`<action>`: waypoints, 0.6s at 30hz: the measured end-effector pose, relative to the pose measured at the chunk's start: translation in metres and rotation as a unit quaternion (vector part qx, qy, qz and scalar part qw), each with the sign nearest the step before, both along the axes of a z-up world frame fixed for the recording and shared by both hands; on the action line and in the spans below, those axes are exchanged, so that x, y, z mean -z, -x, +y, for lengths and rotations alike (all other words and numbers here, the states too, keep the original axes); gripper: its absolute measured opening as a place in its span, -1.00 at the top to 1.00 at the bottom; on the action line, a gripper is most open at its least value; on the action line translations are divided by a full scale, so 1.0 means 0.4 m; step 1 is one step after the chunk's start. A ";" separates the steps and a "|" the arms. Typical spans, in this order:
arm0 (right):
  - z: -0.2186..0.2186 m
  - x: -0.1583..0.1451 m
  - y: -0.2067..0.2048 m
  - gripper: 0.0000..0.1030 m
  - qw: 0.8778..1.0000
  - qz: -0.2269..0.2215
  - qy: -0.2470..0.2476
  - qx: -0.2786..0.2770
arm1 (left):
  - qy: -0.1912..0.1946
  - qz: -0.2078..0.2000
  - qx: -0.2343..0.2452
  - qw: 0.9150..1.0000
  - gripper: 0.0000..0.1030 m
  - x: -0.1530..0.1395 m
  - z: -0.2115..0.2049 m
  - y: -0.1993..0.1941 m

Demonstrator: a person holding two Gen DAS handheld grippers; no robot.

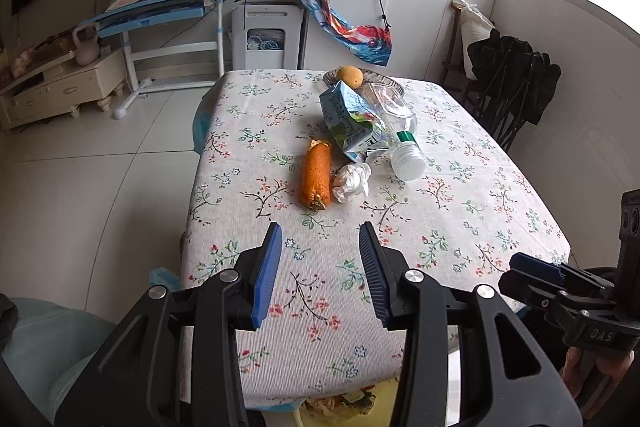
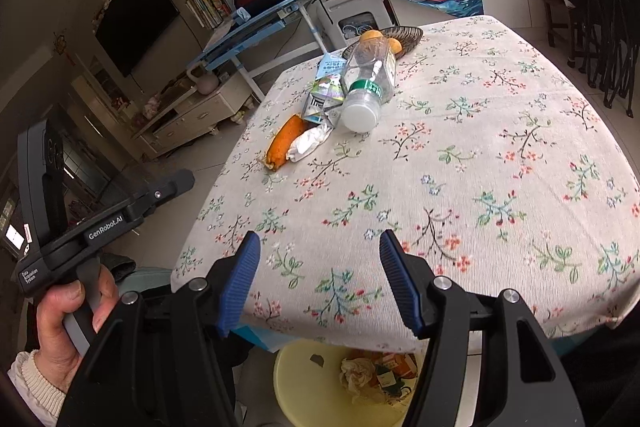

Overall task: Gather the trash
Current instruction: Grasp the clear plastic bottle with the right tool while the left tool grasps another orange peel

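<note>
Both claws empty and parted, left claw (image 1: 320, 239), right claw (image 2: 318, 247), corn cob (image 1: 316, 175), tissue (image 1: 352, 181), bottle (image 1: 394, 131) ahead.

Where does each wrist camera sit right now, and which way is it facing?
Left wrist: on the open left gripper, above the table's near edge, facing the corn cob; right gripper at right.
Right wrist: on the open right gripper, facing across the table; left hand visible.
Shared: corn cob, bottle, floral tablecloth.
</note>
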State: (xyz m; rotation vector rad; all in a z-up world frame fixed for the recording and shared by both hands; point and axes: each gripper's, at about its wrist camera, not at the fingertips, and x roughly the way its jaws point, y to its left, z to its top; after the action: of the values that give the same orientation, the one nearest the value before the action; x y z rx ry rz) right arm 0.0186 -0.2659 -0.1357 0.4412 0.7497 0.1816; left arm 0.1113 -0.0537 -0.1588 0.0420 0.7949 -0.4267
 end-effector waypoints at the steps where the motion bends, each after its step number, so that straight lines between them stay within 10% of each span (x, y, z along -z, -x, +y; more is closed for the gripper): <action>1: -0.006 -0.005 -0.026 -0.17 1.000 -0.002 0.001 0.004 | 0.001 0.004 -0.003 1.000 0.25 0.008 -0.004 -0.022; 18: -0.052 -0.005 -0.540 -0.12 0.992 0.063 0.079 0.069 | -0.009 0.050 0.001 0.999 0.25 0.120 -0.110 -0.303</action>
State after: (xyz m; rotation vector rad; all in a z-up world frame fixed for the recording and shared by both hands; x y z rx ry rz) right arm 0.2346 -0.2865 -0.1335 0.3549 0.8471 -0.0360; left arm 0.2327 -0.0977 -0.2070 0.0384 0.8978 -0.4268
